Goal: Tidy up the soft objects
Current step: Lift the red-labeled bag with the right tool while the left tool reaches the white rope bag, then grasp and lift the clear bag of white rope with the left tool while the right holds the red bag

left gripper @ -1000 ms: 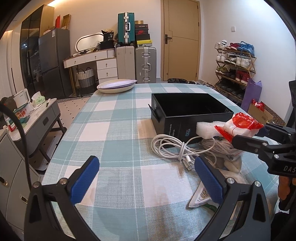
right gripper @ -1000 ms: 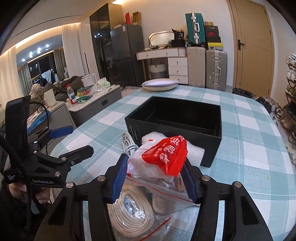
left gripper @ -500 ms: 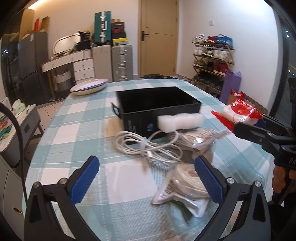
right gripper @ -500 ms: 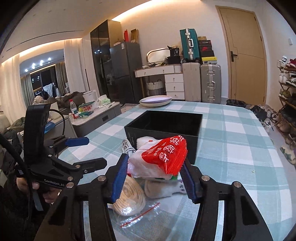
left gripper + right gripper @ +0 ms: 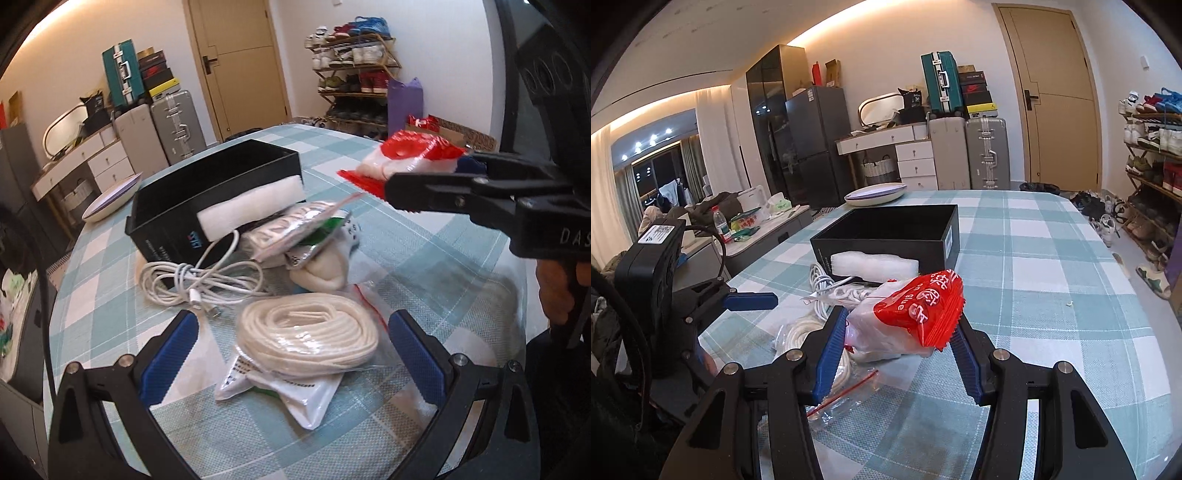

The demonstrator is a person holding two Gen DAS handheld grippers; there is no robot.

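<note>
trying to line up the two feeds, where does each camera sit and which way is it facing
Left wrist: sits on the left gripper, angled down at the bagged rope, white cable and black box; its own open blue fingers show, plus the right gripper and a hand.
Right wrist: sits on the right gripper, facing across the checked table toward the door; its fingers clamp the red-and-clear packet, with the left gripper to one side.
Shared: box, foam block, rope, packet, suitcases.

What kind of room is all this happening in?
Most likely a lived-in home's dining and entry area: a table with a teal checked tablecloth, a wooden shoe rack full of shoes, and a dark grey fridge beside stacked suitcases.
</note>
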